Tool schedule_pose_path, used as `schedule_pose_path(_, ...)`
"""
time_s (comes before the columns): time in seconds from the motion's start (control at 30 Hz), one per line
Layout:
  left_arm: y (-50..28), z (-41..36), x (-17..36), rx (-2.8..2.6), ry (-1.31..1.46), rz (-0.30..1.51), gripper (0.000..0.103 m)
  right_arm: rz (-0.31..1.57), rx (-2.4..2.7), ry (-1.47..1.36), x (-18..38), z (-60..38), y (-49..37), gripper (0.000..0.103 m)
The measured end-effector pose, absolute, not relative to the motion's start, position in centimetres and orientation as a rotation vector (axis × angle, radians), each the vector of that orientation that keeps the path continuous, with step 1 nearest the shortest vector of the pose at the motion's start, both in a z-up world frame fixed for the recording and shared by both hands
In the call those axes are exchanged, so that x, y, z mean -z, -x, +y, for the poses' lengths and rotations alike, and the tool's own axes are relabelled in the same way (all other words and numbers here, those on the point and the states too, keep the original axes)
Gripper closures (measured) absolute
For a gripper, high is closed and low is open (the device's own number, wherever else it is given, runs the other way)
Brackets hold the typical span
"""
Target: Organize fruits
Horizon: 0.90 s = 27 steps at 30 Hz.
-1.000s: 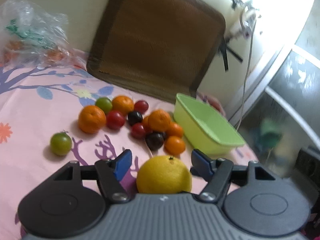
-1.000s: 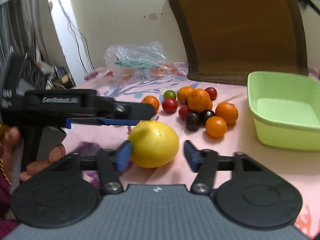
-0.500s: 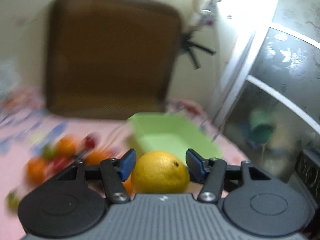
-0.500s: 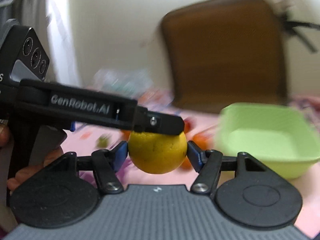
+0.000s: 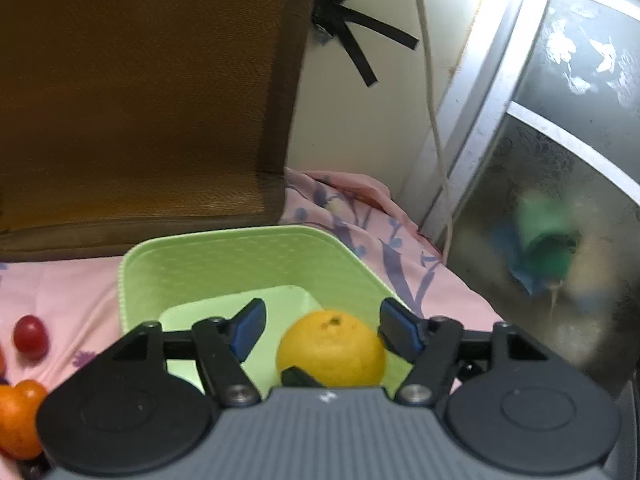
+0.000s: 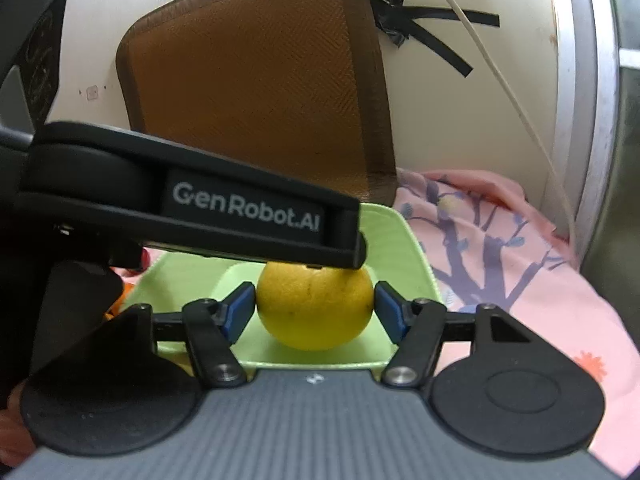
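We hold 1 orange [image 6: 314,312] over the empty bin [image 5: 224,256], right tool [image 6: 314,314] pinching it, left tool [image 5: 322,330] just spreading off it, others [image 5: 30,336] left outside.

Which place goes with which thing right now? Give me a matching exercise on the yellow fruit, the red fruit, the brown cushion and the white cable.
Things:
1. yellow fruit
2. red fruit
3. brown cushion
4. white cable

Places:
A. propped against the wall, behind the green basket
B. on the pink cloth, left of the basket
C. hanging down the wall, right of the cushion
D. over the basket's floor

Pairs: 1-D; 2-B; 3-A; 4-C
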State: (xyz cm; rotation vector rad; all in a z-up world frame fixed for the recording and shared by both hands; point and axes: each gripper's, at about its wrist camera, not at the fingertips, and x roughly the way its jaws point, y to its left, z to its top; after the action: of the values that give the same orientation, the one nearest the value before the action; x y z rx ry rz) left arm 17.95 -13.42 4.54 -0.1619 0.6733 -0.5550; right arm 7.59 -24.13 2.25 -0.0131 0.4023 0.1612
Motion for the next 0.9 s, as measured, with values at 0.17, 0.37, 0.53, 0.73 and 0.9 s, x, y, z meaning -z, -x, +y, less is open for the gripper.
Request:
schedule_pose_path(0.17,-13.6,-8.2,-8.3,0.552,0.219,0.564,0.036,0.328,-0.165,-0.049,-2.8,-25.4,-6.3,0.027)
schedule_pose_path(0.37,-5.6,4.2,-10.0,0.352,0.225,0.442,0.033,0.196,-0.184,-0.203,-4.6,-26.9,-4.2,0.056)
schedule_pose_path(0.53,-2.3,11.7,-7.5,0.070,0.151,0.471,0.035,0.290,-0.332,-0.241,-5.1,-23.3,-3.3,0.073)
schedule_pose_path(0.73,-3.5,10.4,-4.0,0.082,0.031,0.552,0.037,0.445,-0.561,-0.085,-4.1,-12.3,-3.6,0.072)
schedule_pose_path(0.9,-5.1,9.9,-2.0,0.075,0.028,0.631,0.052,0.497,-0.635,0.004,-3.6,-5.2,-7.6,0.072)
